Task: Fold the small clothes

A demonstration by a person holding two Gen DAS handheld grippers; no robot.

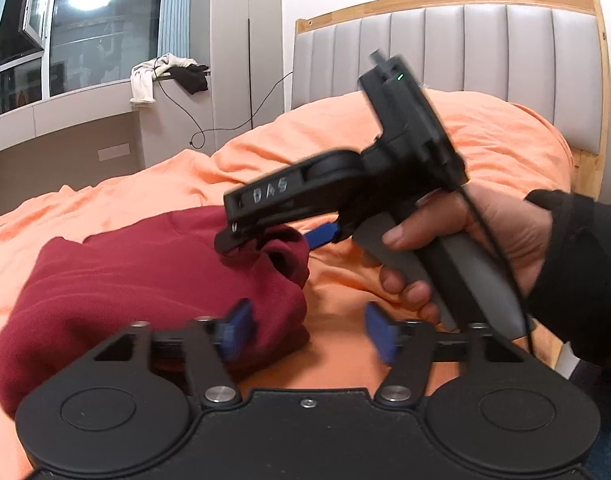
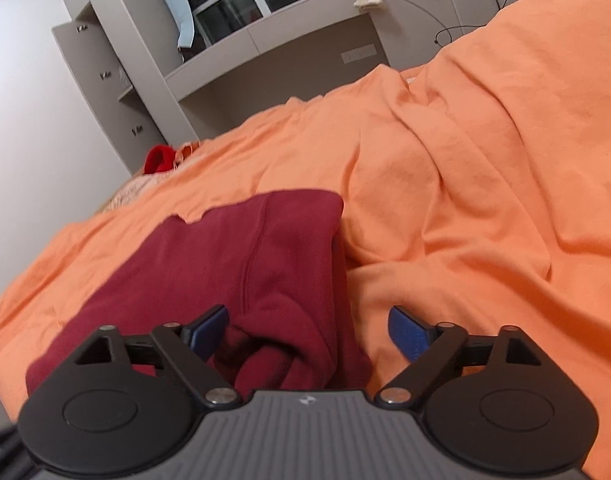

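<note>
A dark red garment (image 1: 117, 280) lies bunched on the orange bed cover; it also shows in the right wrist view (image 2: 233, 264). My left gripper (image 1: 309, 332) is open, its blue left pad (image 1: 235, 336) over the garment's near right edge, nothing held. My right gripper (image 2: 309, 336) is open in its own view, with a raised fold of the garment (image 2: 273, 356) between its blue pads. In the left wrist view the right gripper (image 1: 265, 240) sits on the garment's right corner, and the cloth bunches up around its tips.
The orange cover (image 2: 465, 168) is rumpled, with a mound toward the padded headboard (image 1: 445, 44). A grey desk and shelves (image 2: 265, 52) stand beyond the bed, with clothes (image 1: 165, 72) and a cable on the sill. A small red item (image 2: 159, 159) lies at the bed's far edge.
</note>
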